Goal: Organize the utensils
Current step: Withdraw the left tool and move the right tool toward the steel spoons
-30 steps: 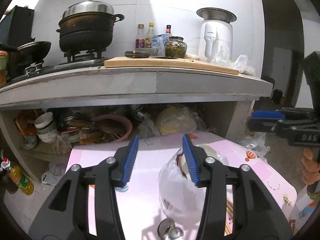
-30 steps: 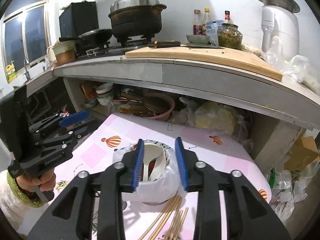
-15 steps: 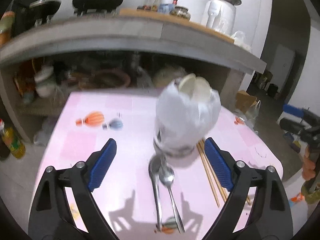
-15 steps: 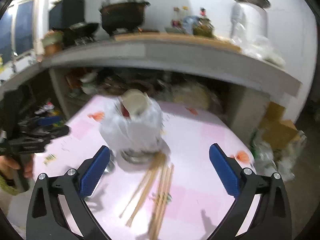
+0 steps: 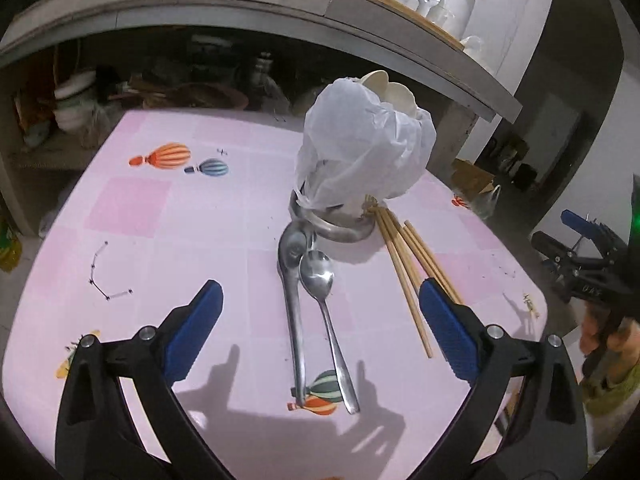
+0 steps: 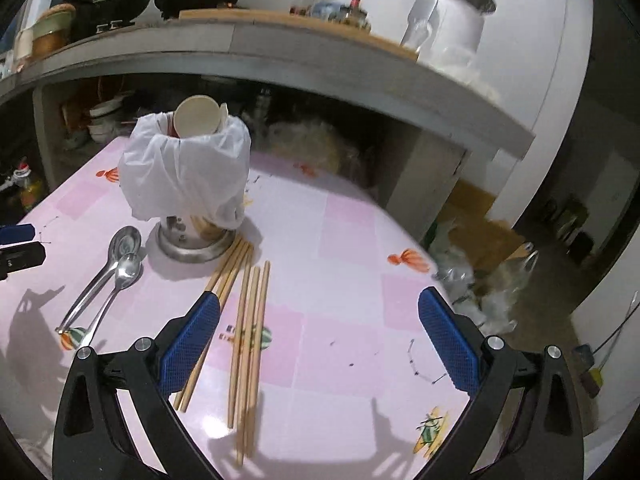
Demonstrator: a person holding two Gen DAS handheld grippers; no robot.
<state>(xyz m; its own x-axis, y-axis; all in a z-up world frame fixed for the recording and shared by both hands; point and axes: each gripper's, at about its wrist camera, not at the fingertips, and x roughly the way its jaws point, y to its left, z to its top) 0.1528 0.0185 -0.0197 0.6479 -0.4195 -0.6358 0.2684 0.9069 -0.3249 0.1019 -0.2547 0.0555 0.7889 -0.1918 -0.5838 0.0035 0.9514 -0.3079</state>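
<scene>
both grippers drop toward the table; left gripper [image 5: 318, 310] jaws have just been opening wide over spoons [image 5: 316, 280], right gripper [image 6: 318, 322] over chopsticks [image 6: 250, 320], both empty.

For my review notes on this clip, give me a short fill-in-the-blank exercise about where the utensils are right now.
1. The number of metal spoons lying on the pink table is ____.
2. The wooden chopsticks lie on the ____.
3. The metal holder is partly covered by a white plastic ____.
4. Neither the left hand-held gripper nor the right hand-held gripper holds anything; both stand ____.

Missing words: two; table; bag; open
</scene>
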